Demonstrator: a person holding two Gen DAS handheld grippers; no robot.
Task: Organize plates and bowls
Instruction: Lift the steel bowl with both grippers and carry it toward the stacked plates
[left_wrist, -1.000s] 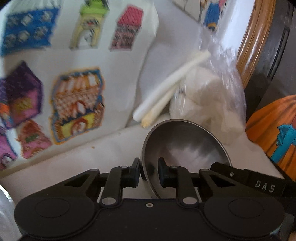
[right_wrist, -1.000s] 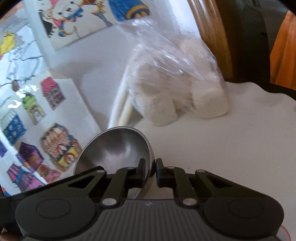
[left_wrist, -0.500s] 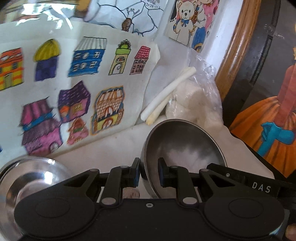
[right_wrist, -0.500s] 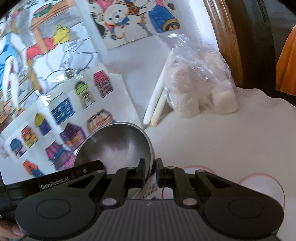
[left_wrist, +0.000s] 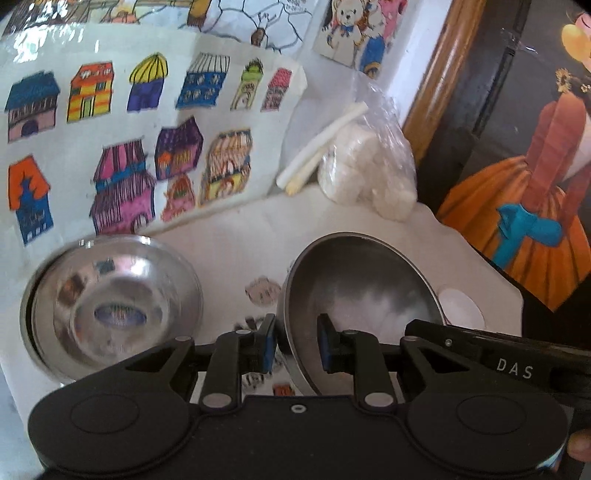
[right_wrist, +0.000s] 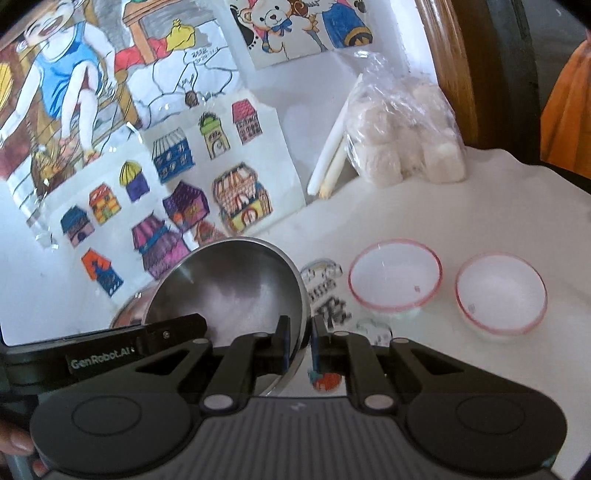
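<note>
Both grippers grip one steel bowl, which also shows in the right wrist view. My left gripper is shut on its left rim. My right gripper is shut on its right rim. The bowl hangs tilted above the white table. A second steel bowl sits on the table to the left; its edge peeks out behind the held bowl in the right wrist view. Two white bowls with pink rims stand on the table to the right.
Children's drawings of houses lean on the wall behind. A clear bag of white lumps and two white sticks lie at the back. A wooden frame and a dark picture stand at the right. Stickers lie on the table.
Both grippers, holding the steel bowl, have drawn back from the wall. The second steel bowl and the two white bowls have come into view.
</note>
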